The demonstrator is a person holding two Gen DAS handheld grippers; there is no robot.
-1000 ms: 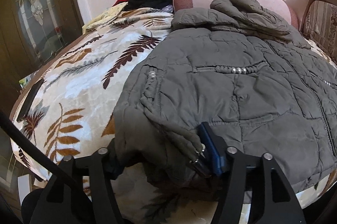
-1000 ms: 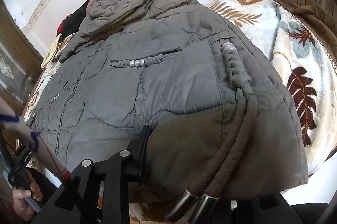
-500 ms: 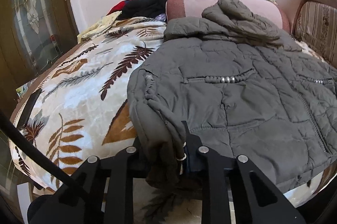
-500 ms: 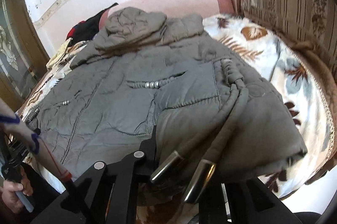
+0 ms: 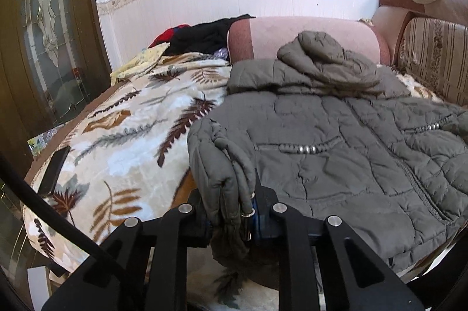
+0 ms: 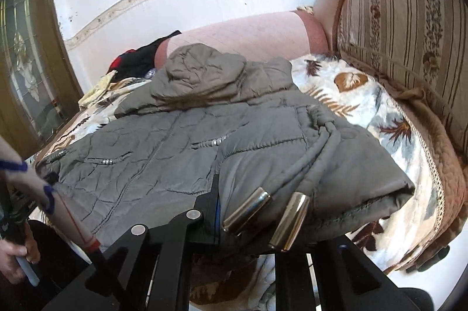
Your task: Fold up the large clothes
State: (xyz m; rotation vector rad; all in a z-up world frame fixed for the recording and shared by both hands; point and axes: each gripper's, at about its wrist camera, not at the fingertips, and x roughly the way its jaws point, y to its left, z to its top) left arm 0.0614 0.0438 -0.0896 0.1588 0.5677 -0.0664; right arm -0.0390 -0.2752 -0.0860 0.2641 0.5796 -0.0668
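Left gripper [image 5: 234, 211] fingers clamped on jacket [image 5: 336, 153] hem; right gripper [image 6: 248, 223] likewise, far finger apparently hidden.

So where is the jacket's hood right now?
The hood lies bunched at the far end of the grey jacket, against the pink bolster, upper centre in both wrist views.
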